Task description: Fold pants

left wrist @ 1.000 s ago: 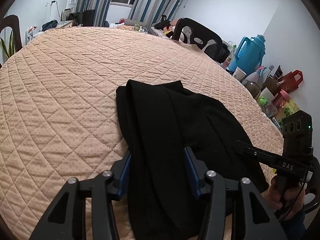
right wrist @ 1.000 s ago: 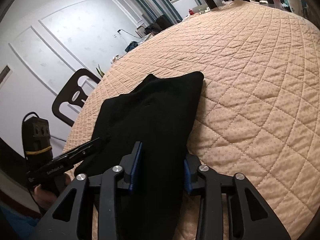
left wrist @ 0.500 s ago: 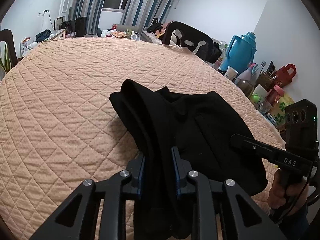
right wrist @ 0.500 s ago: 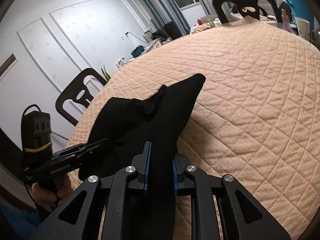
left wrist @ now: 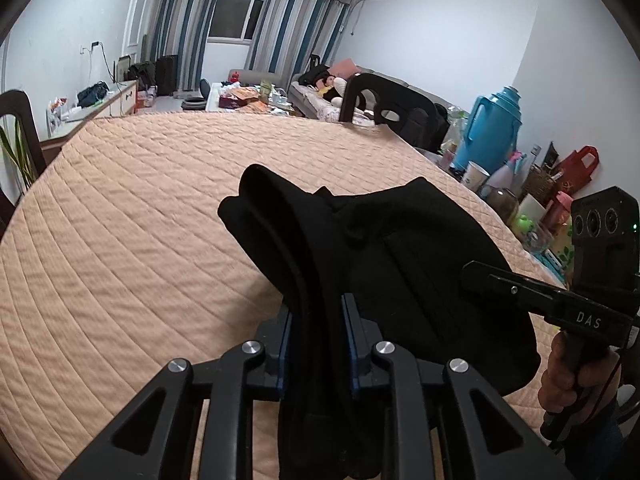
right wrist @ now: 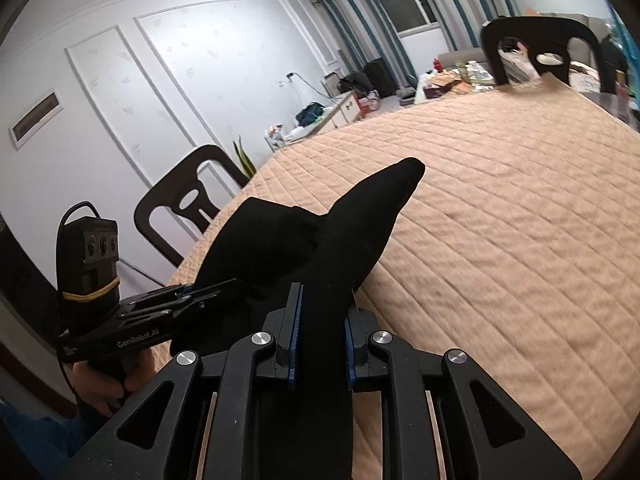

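Your left gripper (left wrist: 316, 344) is clamped on a bunched fold of the black pants (left wrist: 380, 252), blue pads pressing both sides. Your right gripper (right wrist: 320, 340) pinches another fold of the same garment. The pants hang raised between the two grippers above the near edge of the peach quilted cover (left wrist: 120, 240), their far end draped toward it.

Black hand-held gripper (left wrist: 316, 344), blue pads (left wrist: 283, 352)
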{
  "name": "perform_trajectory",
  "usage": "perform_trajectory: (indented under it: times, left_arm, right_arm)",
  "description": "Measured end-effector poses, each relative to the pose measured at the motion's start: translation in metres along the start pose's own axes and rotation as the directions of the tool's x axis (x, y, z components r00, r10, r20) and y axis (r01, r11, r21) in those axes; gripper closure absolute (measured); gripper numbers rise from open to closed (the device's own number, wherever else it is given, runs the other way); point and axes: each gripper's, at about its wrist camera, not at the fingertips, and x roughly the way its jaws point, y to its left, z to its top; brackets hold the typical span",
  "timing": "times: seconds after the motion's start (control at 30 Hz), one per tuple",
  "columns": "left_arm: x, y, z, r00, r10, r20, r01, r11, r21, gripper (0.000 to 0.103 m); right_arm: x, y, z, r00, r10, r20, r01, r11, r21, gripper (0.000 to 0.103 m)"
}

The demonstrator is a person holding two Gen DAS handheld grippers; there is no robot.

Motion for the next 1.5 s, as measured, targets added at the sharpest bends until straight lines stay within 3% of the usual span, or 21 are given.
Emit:
perform_trajectory:
  times: [0.33, 0.5, 0.63, 0.7, 0.77, 0.83, 0.9, 1.1, 1.27, 1.4, 1.5]
  left_arm:
    - [0.024, 0.035, 0.049, 0.997, 0.076, 0.028, -0.076, 0.997, 0.024, 0.080]
    - [0.042, 0.064, 0.066, 0.997, 0.079, 0.022, -0.079, 0.997, 0.004, 0.079]
    - [0.063, 0.090, 0.067, 0.997, 0.083, 0.006, -0.082, 0.996, -0.024, 0.079]
    - [0.076, 0.103, 0.059, 0.997, 0.070, -0.028, -0.071, 0.996, -0.054, 0.077]
    - [0.081, 0.115, 0.050, 0.998, 0.053, -0.031, -0.055, 0.995, -0.083, 0.069]
    - [0.078, 0.124, 0.045, 0.999, 0.030, -0.035, -0.034, 0.992, -0.122, 0.062]
    - [0.075, 0.127, 0.043, 0.998, 0.039, -0.040, -0.044, 0.990, -0.132, 0.061]
    - [0.057, 0.114, 0.043, 0.987, 0.160, -0.020, -0.161, 0.984, -0.079, 0.063]
    - [0.030, 0.084, 0.037, 0.988, 0.153, 0.035, -0.152, 0.988, -0.028, 0.063]
    - [0.035, 0.064, 0.019, 0.993, 0.119, 0.000, -0.119, 0.993, 0.010, 0.063]
    - [0.045, 0.061, 0.006, 0.988, 0.156, -0.002, -0.156, 0.987, 0.034, 0.062]
  right_arm:
    - [0.048, -0.003, 0.047, 0.999, 0.052, 0.004, -0.052, 0.999, -0.013, 0.086]
    - [0.081, -0.012, 0.068, 0.997, 0.080, -0.007, -0.080, 0.997, 0.012, 0.086]
    - [0.110, -0.027, 0.074, 0.994, 0.103, -0.030, -0.102, 0.993, 0.059, 0.086]
    - [0.131, -0.044, 0.071, 0.995, 0.074, -0.073, -0.067, 0.993, 0.094, 0.086]
    - [0.144, -0.058, 0.062, 0.993, 0.030, -0.115, -0.016, 0.993, 0.116, 0.083]
    - [0.144, -0.068, 0.057, 0.992, 0.035, -0.117, -0.019, 0.990, 0.137, 0.079]
    - [0.139, -0.072, 0.056, 0.993, 0.013, -0.120, 0.003, 0.990, 0.140, 0.078]
    - [0.110, -0.049, 0.058, 0.979, -0.187, -0.083, 0.187, 0.982, -0.015, 0.078]
    - [0.090, -0.021, 0.047, 0.981, -0.191, -0.043, 0.185, 0.974, -0.130, 0.078]
    - [0.097, -0.005, 0.024, 0.974, -0.208, -0.087, 0.183, 0.956, -0.230, 0.081]
    - [0.100, -0.006, 0.013, 0.966, -0.239, -0.096, 0.208, 0.944, -0.257, 0.081]
